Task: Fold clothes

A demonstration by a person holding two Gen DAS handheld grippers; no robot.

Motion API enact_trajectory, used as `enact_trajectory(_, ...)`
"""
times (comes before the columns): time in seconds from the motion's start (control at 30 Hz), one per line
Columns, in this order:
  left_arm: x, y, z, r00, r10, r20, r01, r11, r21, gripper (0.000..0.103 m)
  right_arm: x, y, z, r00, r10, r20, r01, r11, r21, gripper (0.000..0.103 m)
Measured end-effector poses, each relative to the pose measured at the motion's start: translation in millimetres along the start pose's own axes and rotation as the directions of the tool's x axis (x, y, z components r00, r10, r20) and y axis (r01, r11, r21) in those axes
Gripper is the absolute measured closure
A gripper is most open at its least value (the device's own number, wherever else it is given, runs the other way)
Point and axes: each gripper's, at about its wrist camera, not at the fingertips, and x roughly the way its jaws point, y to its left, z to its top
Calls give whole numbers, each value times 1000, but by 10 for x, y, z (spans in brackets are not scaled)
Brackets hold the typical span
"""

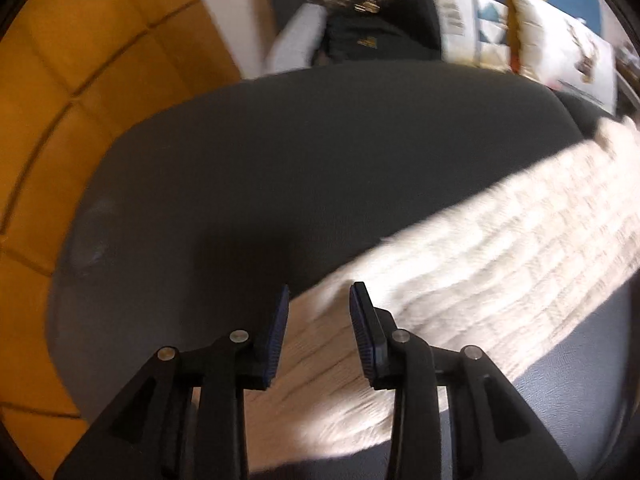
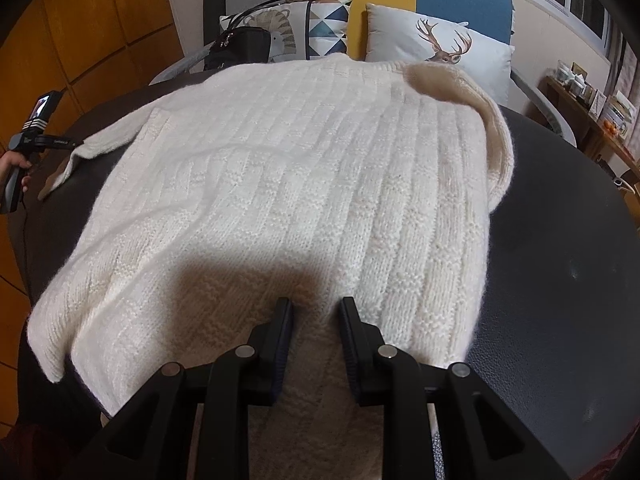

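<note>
A cream knit sweater (image 2: 304,184) lies spread flat on a dark round table (image 2: 560,248), neck towards the far side. Its left sleeve (image 1: 480,248) stretches out across the table in the left wrist view. My left gripper (image 1: 319,304) hovers over the sleeve's end with its jaws apart; the pads do not press the knit. My right gripper (image 2: 316,320) is at the sweater's near hem, and knit fabric fills the gap between its pads. The right sleeve (image 2: 496,136) is folded in along the sweater's right edge.
Patterned cushions (image 2: 440,44) and a black handbag (image 2: 240,46) sit on a sofa behind the table. Orange wood panelling (image 1: 80,80) is on the left. A shelf with small items (image 2: 592,96) stands at the right. A hand (image 2: 12,168) holds the left tool's handle.
</note>
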Motion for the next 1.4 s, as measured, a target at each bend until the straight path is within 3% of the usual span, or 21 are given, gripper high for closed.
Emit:
enact_trajectory(0.07, -220, 79, -42, 998, 30, 53, -26, 998, -62, 68, -15, -13, -26, 1000, 5, 7, -5, 1000, 5, 79)
enact_trajectory(0.17, -719, 34, -103, 984, 37, 175, -11, 989, -149, 68, -11, 17, -59, 1000, 6, 20, -6, 1000, 10, 79)
enact_trajectory(0.23, -1090, -260, -111, 964, -50, 261, 79, 992, -100, 68, -19, 13, -75, 999, 8, 31, -8, 1000, 15, 79)
enact_trajectory(0.33, -1441, -967, -117, 932, -200, 303, 195, 980, 45, 65, -26, 7, -74, 999, 14, 42, -15, 1000, 27, 79)
enact_trajectory(0.4, -1580, -1676, -102, 908, -304, 288, 267, 950, 161, 61, -27, 6, -77, 999, 15, 46, -17, 999, 28, 79)
enact_trajectory(0.53, -1483, -2705, -353, 889, -431, 157, 355, 863, 359, 60, -28, -4, -86, 999, 18, 49, -19, 1000, 21, 79)
enact_trajectory(0.57, -1413, -2944, -426, 890, -439, 121, 361, 843, 399, 60, -26, -11, -86, 999, 21, 50, -22, 1000, 21, 79)
enact_trajectory(0.67, -1258, -3473, -529, 916, -399, 49, 340, 833, 437, 60, -28, -31, -88, 998, 32, 50, -32, 999, 10, 79)
enact_trajectory(0.7, -1101, -3369, -543, 923, -384, 27, 338, 842, 421, 60, -26, -37, -88, 998, 35, 50, -36, 999, 11, 79)
enact_trajectory(0.8, -995, -3298, -496, 899, -436, 27, 404, 853, 330, 59, -21, -47, -89, 998, 39, 53, -40, 999, 16, 79)
enact_trajectory(0.9, -986, -3191, -608, 897, -440, 34, 406, 852, 330, 56, -6, -9, -74, 998, 23, 53, -23, 1000, 0, 79)
enact_trajectory(0.97, -1050, -3178, -639, 906, -419, 59, 368, 850, 378, 48, 16, 1, -35, 999, 26, 42, -25, 999, -25, 79)
enact_trajectory(1.03, -1002, -2974, -594, 899, -433, 56, 390, 854, 343, 22, 38, 10, 6, 999, 29, 29, -27, 998, -50, 79)
enact_trajectory(1.07, -977, -2870, -570, 896, -441, 55, 402, 856, 324, 19, 52, -1, 25, 999, 33, 18, -32, 997, -67, 79)
enact_trajectory(1.13, -927, -2663, -522, 888, -457, 53, 424, 859, 287, 18, 75, -12, 59, 999, 38, -3, -38, 994, -102, 79)
enact_trajectory(1.23, -1021, -2718, -628, 900, -425, 92, 375, 866, 331, 18, 109, -12, 93, 999, 32, -16, -34, 990, -140, 79)
enact_trajectory(1.4, -1220, -2814, -623, 920, -381, 90, 345, 897, 275, 20, 94, 36, 39, 1000, 0, 14, 2, 991, -132, 79)
